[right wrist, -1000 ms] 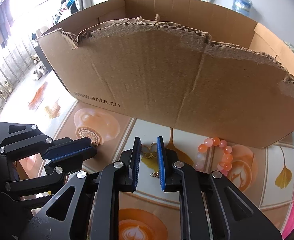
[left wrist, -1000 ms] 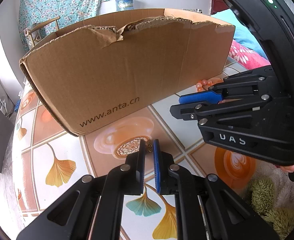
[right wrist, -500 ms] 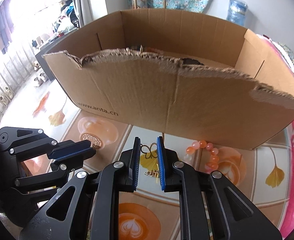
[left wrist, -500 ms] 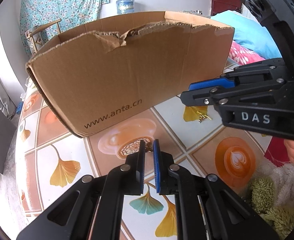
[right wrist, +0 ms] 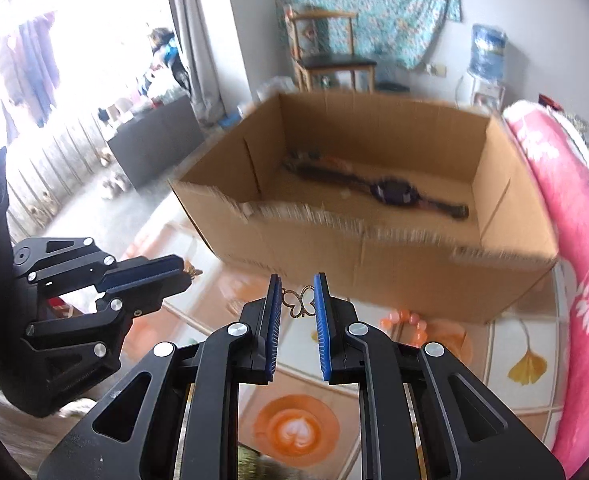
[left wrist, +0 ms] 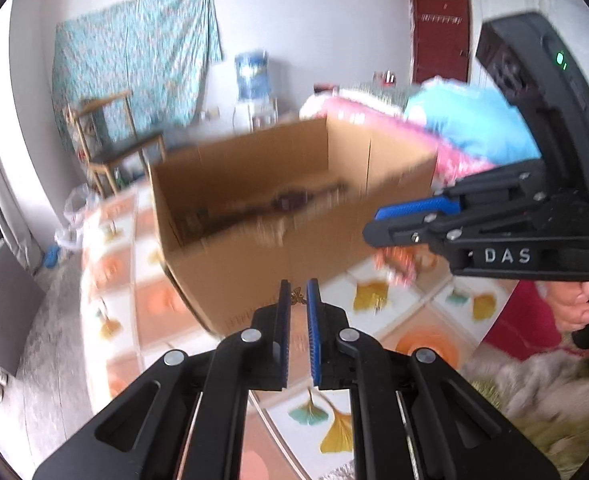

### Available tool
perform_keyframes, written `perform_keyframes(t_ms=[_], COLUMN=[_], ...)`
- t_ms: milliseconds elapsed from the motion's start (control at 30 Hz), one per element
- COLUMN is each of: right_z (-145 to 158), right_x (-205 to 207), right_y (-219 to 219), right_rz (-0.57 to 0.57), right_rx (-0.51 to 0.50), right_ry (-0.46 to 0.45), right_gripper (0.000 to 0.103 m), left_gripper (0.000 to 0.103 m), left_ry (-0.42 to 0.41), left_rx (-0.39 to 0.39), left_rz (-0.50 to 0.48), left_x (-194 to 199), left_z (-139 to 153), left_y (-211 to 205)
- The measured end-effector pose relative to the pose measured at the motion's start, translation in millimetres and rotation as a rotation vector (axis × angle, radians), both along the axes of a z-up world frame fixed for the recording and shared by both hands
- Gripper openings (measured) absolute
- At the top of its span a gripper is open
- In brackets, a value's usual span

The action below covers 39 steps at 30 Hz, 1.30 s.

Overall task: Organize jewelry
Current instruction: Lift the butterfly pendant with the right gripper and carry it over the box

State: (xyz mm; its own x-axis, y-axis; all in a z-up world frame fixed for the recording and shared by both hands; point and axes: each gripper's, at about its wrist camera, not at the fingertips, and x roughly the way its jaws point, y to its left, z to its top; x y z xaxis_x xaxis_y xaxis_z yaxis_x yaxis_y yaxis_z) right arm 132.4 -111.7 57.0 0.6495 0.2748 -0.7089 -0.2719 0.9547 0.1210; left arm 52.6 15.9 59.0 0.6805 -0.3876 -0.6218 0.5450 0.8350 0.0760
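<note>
The left claw is nearly closed. Its blue pads pinch a tiny gold piece of jewelry right at the tips; it is too small and blurry to tell its shape there. In the right wrist view the same little gold bit pokes out from the tip of the left claw.

Past the left claw stands the big brown cardboard box on the bench with the ginkgo leaf and coffee cup pattern. The box is open on top, and its near wall has a torn edge. A long dark thing lies flat on the box floor; it is blurry.

The right claw is narrow too, and it holds a gold butterfly-shaped charm between its blue pads. The charm is up off the bench, in front of the box's near wall. A hand holds the right claw's handle.

A bracelet of round orange and pink beads lies on the bench, just in front of the box, to the right of the right claw. Further right is a pink flowered blanket.
</note>
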Motion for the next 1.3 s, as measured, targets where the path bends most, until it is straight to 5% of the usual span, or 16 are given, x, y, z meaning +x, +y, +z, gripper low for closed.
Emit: perform_keyframes(t_ms=[200,333,600,767,867,1300], right_z=[38.1,43.4,3.9,-30.5,-46.4,-79.8], right_x=[13.9,46.5,148.3,191.6,203.3,217.8], right_y=[-7.3,-16.0,-28.2,-19.9,-12.9,-6.4], right_rz=[0.01,0.028,0.118,0.12,0.122,0.079], right_rx=[0.033,0.064,0.187,0.16,0.134,0.108], right_ry=[-0.115,-0.107,0.221,0.424,0.502,0.644], right_gripper=[0.014,0.014,0.014,0.014,0.014,0.017], left_gripper=[0.008,0.008,0.008,0.008,0.008,0.008], left_ry=[-0.148,-0.15,0.121,0.329,0.385,0.562], left_rx=[-0.039,-0.035,-0.006,-0.016,0.012,0.004], left_rz=[-0.023,-0.031,-0.069,-0.055,-0.035,-0.017], left_x=[13.3,41.4,130.1,167.7,181.1,200.2], left_z=[49.7,55.0,16.3,-8.6,-15.7,-38.9], left_y=[0.4,-9.2,-40.7,-45.7,-45.2,-45.8])
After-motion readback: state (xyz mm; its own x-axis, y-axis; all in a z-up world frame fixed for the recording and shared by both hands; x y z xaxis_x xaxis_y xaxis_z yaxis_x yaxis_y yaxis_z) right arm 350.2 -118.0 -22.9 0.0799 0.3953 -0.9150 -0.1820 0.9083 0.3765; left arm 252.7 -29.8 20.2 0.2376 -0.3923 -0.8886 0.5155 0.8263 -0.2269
